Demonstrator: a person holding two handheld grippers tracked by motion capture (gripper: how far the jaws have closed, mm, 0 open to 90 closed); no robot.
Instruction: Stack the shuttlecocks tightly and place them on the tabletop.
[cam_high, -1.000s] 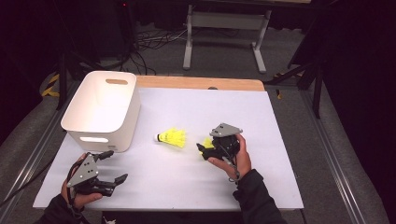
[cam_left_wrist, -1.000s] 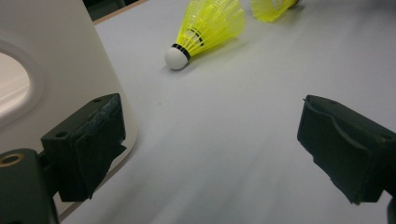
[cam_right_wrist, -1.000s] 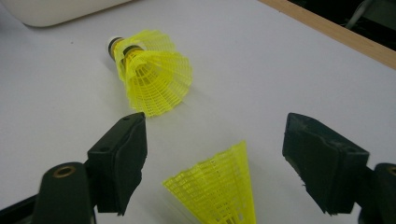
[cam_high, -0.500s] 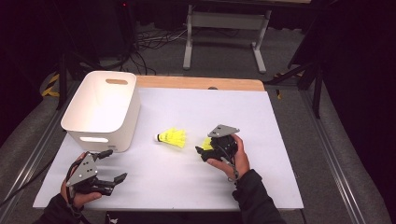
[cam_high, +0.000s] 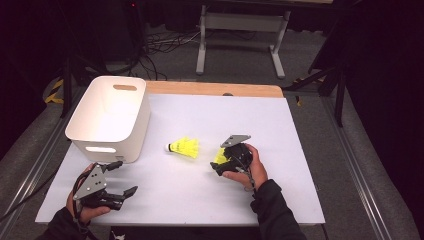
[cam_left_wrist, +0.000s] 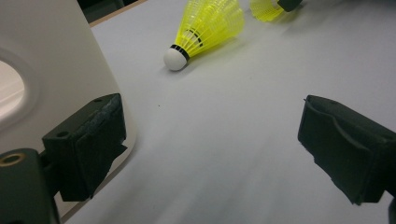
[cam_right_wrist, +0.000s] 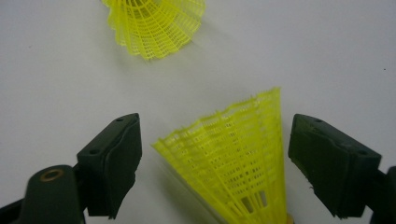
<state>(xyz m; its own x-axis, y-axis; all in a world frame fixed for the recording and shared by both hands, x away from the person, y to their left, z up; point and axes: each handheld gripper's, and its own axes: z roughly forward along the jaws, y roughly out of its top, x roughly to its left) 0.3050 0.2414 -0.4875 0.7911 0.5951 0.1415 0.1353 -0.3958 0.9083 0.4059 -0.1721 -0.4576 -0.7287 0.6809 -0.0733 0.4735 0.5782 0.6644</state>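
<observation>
Two yellow shuttlecocks lie on the white table top (cam_high: 300, 150). One shuttlecock (cam_high: 184, 147) (cam_left_wrist: 205, 28) (cam_right_wrist: 156, 23) lies free at the middle, its white cork toward the bin. The second shuttlecock (cam_high: 219, 156) (cam_right_wrist: 233, 158) (cam_left_wrist: 266, 9) lies between the jaws of my right gripper (cam_high: 220, 164) (cam_right_wrist: 219, 140). Those jaws have just been opening wider; they stand open, with a gap on each side of the skirt. My left gripper (cam_high: 125, 177) (cam_left_wrist: 210, 126) rests open near the front left, beside the bin, with nothing between its jaws.
A white plastic bin (cam_high: 110, 117) (cam_left_wrist: 56, 56) with handle slots stands at the table's left, close against my left gripper's jaw. A strip of bare wood (cam_high: 215, 89) runs along the far edge. Dark floor, cables and a metal stand lie beyond.
My right gripper has sunk a little onto the second shuttlecock and covers more of it. The left gripper and the free shuttlecock have stayed put.
</observation>
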